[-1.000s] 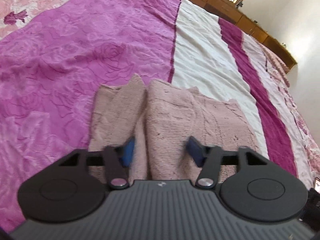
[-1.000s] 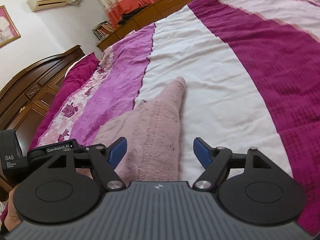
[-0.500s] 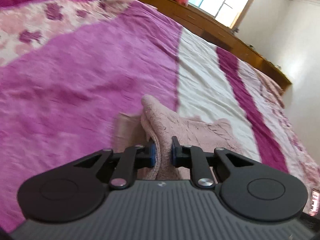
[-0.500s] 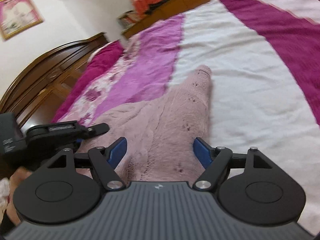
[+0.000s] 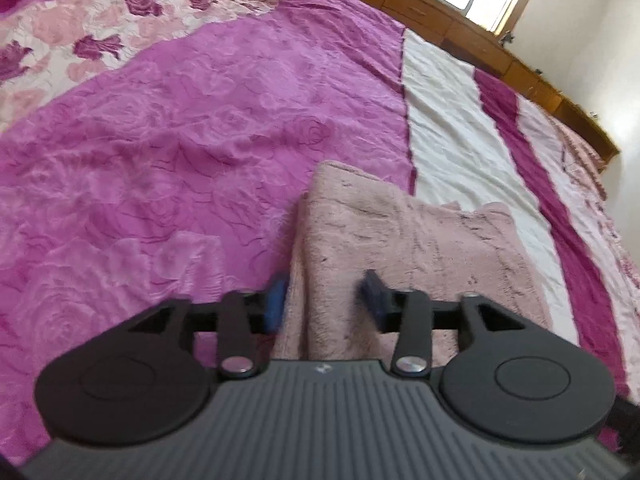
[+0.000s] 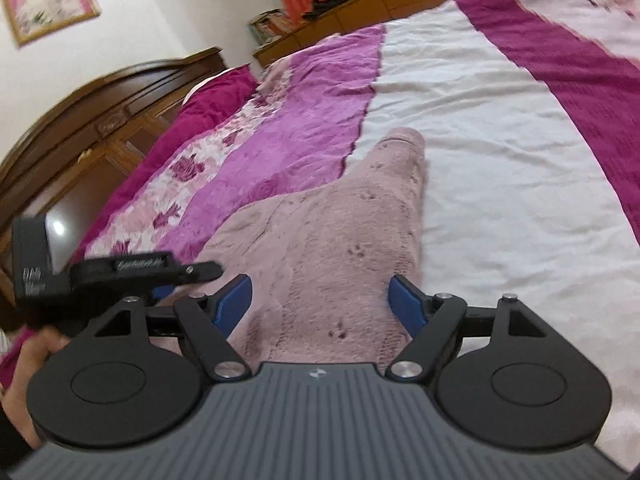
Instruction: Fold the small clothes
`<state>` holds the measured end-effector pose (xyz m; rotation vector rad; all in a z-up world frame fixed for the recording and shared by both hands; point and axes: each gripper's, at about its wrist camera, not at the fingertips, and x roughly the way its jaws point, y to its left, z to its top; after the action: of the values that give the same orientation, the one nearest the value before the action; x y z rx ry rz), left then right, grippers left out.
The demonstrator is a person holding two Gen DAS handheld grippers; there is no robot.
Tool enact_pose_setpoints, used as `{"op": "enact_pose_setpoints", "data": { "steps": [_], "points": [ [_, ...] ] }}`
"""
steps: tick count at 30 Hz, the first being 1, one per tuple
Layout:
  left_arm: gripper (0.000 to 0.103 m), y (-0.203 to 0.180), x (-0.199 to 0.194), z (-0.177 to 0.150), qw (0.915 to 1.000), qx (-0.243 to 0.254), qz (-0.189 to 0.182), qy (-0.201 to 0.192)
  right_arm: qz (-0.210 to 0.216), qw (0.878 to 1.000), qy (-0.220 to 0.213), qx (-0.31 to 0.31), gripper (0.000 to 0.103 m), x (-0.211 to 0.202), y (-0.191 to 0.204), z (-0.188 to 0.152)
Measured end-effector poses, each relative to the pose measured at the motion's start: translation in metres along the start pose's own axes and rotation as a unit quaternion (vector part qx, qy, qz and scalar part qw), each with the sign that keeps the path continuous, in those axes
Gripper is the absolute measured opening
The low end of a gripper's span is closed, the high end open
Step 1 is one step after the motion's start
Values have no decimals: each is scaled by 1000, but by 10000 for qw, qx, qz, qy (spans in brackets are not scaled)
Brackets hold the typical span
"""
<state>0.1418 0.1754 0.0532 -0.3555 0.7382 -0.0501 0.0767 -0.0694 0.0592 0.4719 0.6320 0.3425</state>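
A fuzzy pale-pink small garment [image 5: 404, 240] lies folded on the bed, its left part doubled over onto the rest. My left gripper [image 5: 324, 300] is open, its blue fingers on either side of the folded left edge. In the right wrist view the same garment [image 6: 332, 248] stretches ahead with a sleeve pointing away. My right gripper [image 6: 320, 304] is open just above its near end, holding nothing. The left gripper's body [image 6: 120, 272] shows at the left of that view.
The bedspread has magenta rose-patterned [image 5: 160, 152], white [image 5: 452, 132] and dark pink [image 5: 560, 208] stripes. A dark wooden headboard [image 6: 100, 120] stands at the left, a low wooden cabinet [image 5: 480, 44] runs along the far side under a window.
My left gripper shut on the garment's left fold, carried it rightward over the rest, and has now opened and let it go. My right gripper stayed open and hardly moved.
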Motion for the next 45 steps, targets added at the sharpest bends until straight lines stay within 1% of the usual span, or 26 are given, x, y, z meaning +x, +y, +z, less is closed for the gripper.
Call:
{"op": "enact_pose_setpoints", "data": {
  "steps": [2,4,7,9,11,13,16,18,19,20,21,24,25,27,28,31,34,36,41,43,45],
  "points": [
    [62,1,-3,0,9999,10,86,86,21,9996,33,295,85,0,-10,2],
    [65,4,-6,-1,9998,-85,-14,201,37,9981,89,602,86,3,-21,4],
    [67,14,-4,-4,9966,-430,-461,524,135,9944,263,1011,86,11,-37,6],
    [68,23,3,-8,9895,-831,-843,831,270,9915,371,1215,86,18,-45,6],
    [68,33,11,-12,9811,-1216,-1084,1043,365,9891,478,1345,88,27,-50,7],
    [68,37,14,-15,9768,-1376,-1228,1087,447,9881,561,1361,89,34,-52,7],
    [68,39,18,-16,9738,-1357,-1425,1144,540,9894,654,1180,89,43,-50,8],
    [65,38,20,-17,9716,-1335,-1574,1160,582,9903,717,1041,90,51,-47,9],
    [62,37,21,-19,9718,-1307,-1593,1148,614,9903,742,1000,90,56,-46,10],
    [55,36,21,-19,9718,-1279,-1619,1145,636,9903,762,967,89,59,-45,11],
    [49,35,22,-20,9708,-1329,-1641,1137,633,9906,778,928,82,62,-43,12],
    [41,35,19,-18,9695,-1428,-1666,1095,539,9913,841,854,63,66,-37,23],
    [40,33,17,-17,9695,-1433,-1666,1082,552,9916,840,817,61,64,-35,28],
    [39,27,11,-16,9698,-1402,-1704,1036,581,9932,750,679,57,55,-27,38],
    [39,23,7,-15,9692,-1402,-1757,1010,611,9937,688,642,56,48,-22,44],
    [38,7,-3,-13,9650,-1379,-2003,980,659,9945,535,616,55,22,-14,58],
    [38,-13,-12,-17,9600,-1304,-2251,1032,578,9965,355,478,55,-11,-11,69],
    [38,-29,-18,-22,9567,-1251,-2406,1058,498,9974,259,445,56,-37,-16,73],
    [38,-68,-33,-47,9510,-1035,-2662,1182,248,9987,50,449,56,-104,-39,65],
    [38,-83,-36,-62,9519,-874,-2647,1274,134,9984,45,545,56,-125,-52,55],
    [38,-95,-35,-78,9553,-624,-2547,1366,-14,9979,106,639,56,-139,-67,42]
  ]
}}
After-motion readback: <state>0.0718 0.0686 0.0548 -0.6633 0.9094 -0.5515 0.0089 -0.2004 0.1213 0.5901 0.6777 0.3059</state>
